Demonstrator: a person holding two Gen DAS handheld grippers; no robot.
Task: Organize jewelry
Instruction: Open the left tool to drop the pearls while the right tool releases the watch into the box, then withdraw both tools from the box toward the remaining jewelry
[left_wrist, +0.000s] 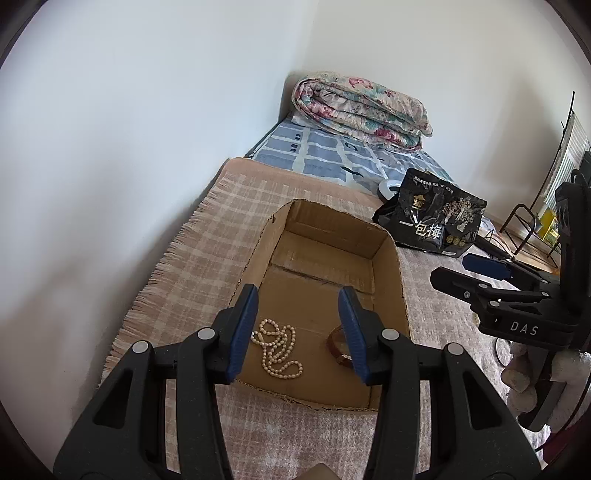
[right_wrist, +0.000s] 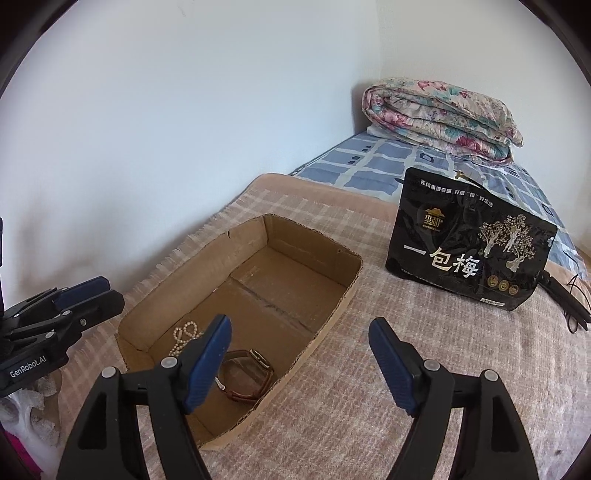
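One cardboard box (left_wrist: 325, 254), open-topped and shallow, sits on a pinkish plaid blanket (left_wrist: 192, 251) spread over the bed. All positions below are taken from this box.

Jewelry count: two pieces, both on the box floor at its near end. One pearl necklace (left_wrist: 277, 349), loosely coiled in loops, lies toward the wall-side near corner. One brown leather-strap watch (right_wrist: 245, 374) lies in the other near corner, close to the necklace but apart from it; in the left wrist view it is half hidden behind a finger.

Grippers: two. The left gripper (left_wrist: 301, 332) hovers over the near end of the box, jaws spread wide, nothing between the blue pads; necklace and watch lie below the gap. The right gripper (right_wrist: 299, 363) hangs over the box's near rim on the side away from the wall, jaws also wide apart and empty, one finger over the watch, the other over bare blanket outside the box.

Other items: one black snack pouch (right_wrist: 469, 247) with white Chinese lettering stands beyond the box's far right corner. One folded floral quilt (left_wrist: 360, 109) lies well beyond the box on a blue checked sheet (left_wrist: 332, 155).
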